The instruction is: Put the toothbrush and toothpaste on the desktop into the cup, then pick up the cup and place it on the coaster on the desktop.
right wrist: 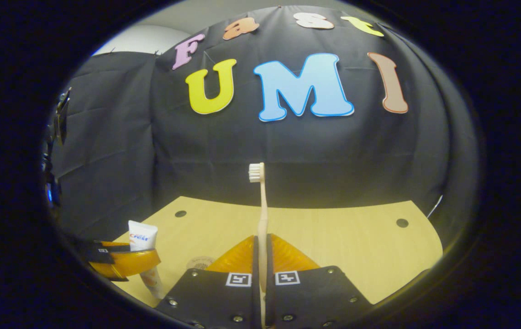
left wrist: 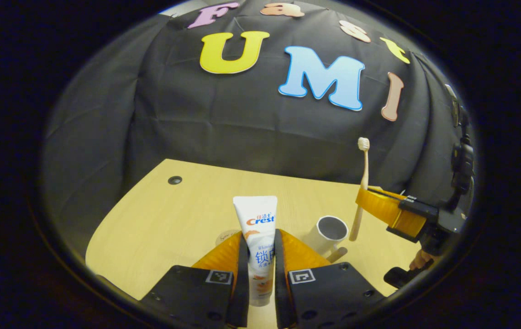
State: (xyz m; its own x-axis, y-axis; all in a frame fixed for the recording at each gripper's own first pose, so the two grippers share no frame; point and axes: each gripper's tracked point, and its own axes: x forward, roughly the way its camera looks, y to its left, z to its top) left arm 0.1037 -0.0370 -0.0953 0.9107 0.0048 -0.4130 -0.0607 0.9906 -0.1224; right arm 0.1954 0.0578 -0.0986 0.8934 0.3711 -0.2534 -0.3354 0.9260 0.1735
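Above the desktop: both task items are lifted off the pale wooden desktop (left wrist: 164,219), each carried upright, which suits dropping them end-first into a narrow opening.
Left gripper (left wrist: 260,260): its jaws are nearly closed, both fingers pressing the sides of the white plastic toothpaste tube (left wrist: 256,237); the flat crimped end points up and the cap end hangs down between the fingers.
Right gripper (right wrist: 260,265): its jaws are drawn almost together, pinching the slim beige toothbrush (right wrist: 262,214) low on its handle, white bristles at the top.
Cup: the white cylindrical cup with a handle (left wrist: 328,234) stands on the desktop, mouth up, between the two grippers; the toothbrush's lower end (left wrist: 356,228) hangs just beside its rim.
Coaster: the pale round coaster (left wrist: 226,237) lies flat, partly hidden behind the left gripper's finger.
Step in hand: likely lowering the toothbrush into the cup, toothpaste waiting its turn.
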